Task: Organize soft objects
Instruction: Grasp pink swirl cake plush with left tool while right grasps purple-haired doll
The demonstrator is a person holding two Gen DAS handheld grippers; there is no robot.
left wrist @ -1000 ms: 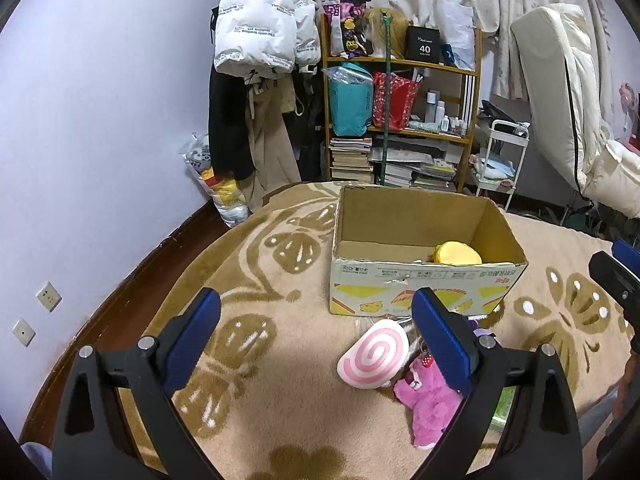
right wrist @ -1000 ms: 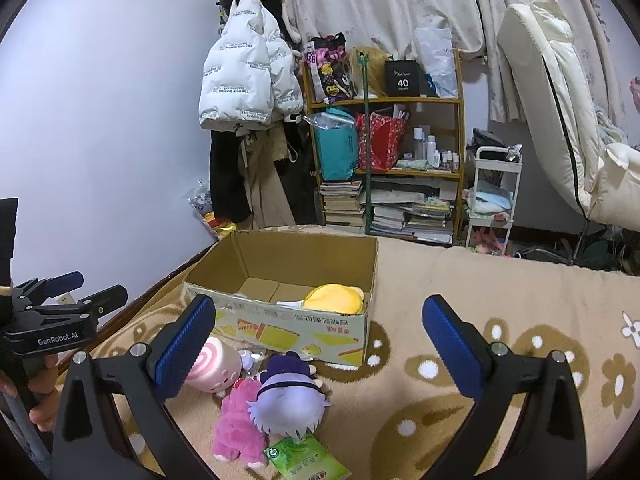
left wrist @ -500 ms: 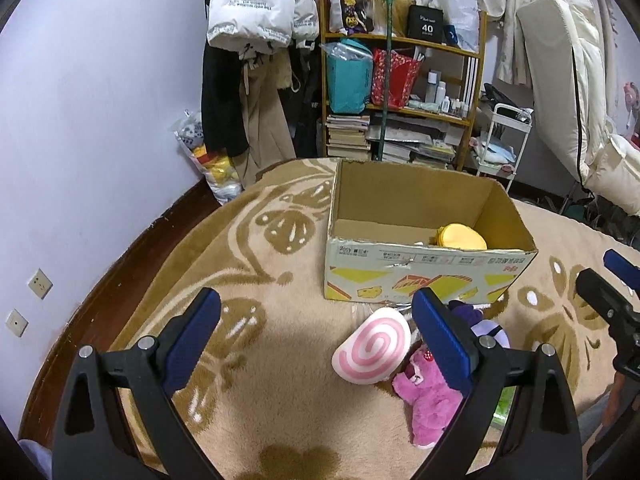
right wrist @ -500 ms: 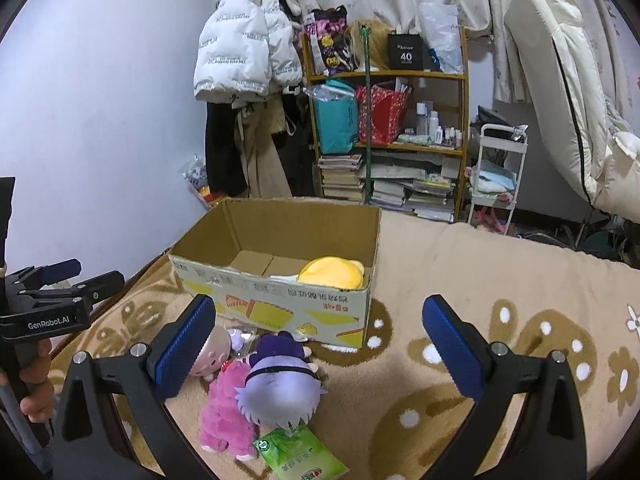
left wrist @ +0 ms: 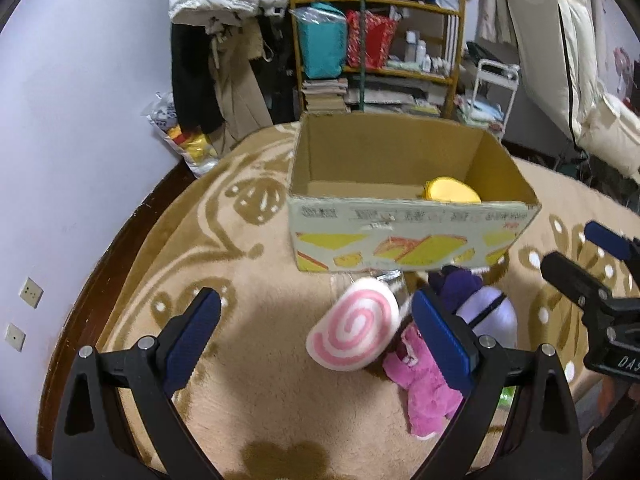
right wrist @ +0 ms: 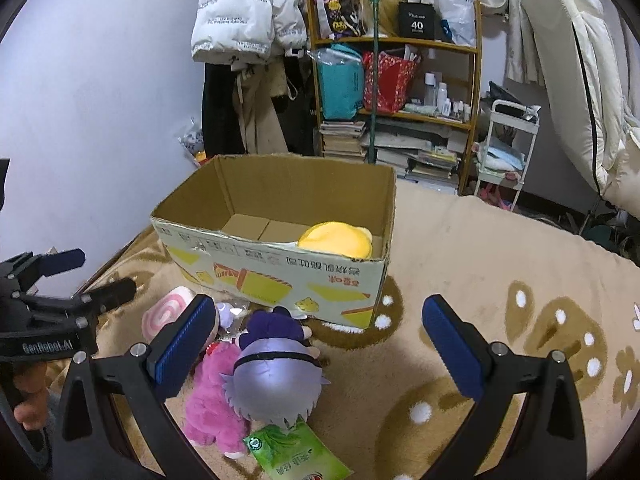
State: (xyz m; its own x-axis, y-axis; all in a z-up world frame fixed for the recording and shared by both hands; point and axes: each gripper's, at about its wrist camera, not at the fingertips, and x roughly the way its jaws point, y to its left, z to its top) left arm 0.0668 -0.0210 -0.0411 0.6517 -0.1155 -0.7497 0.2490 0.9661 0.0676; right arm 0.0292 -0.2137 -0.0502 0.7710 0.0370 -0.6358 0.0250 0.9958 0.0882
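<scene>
An open cardboard box (left wrist: 400, 240) (right wrist: 280, 276) stands on the beige rug with a yellow plush (left wrist: 452, 192) (right wrist: 336, 240) inside. In front of it lie a pink swirl cushion (left wrist: 354, 330) (right wrist: 166, 312), a pink plush (left wrist: 424, 396) (right wrist: 212, 400), a purple-haired doll (left wrist: 486, 312) (right wrist: 276, 380) and a green packet (right wrist: 298, 456). My left gripper (left wrist: 316, 336) is open and empty, low over the rug, with the swirl cushion between its jaws. My right gripper (right wrist: 320, 340) is open and empty above the doll.
A shelf (right wrist: 396, 92) with bags, books and bottles stands behind the box, with coats (right wrist: 244, 28) hanging to its left. A white cart (right wrist: 504, 140) and a cream recliner (right wrist: 580, 80) are at the right. The rug's edge meets dark floor (left wrist: 100, 272) by the left wall.
Both grippers have moved forward and down toward the toys in front of the box. Both stay open and empty.
</scene>
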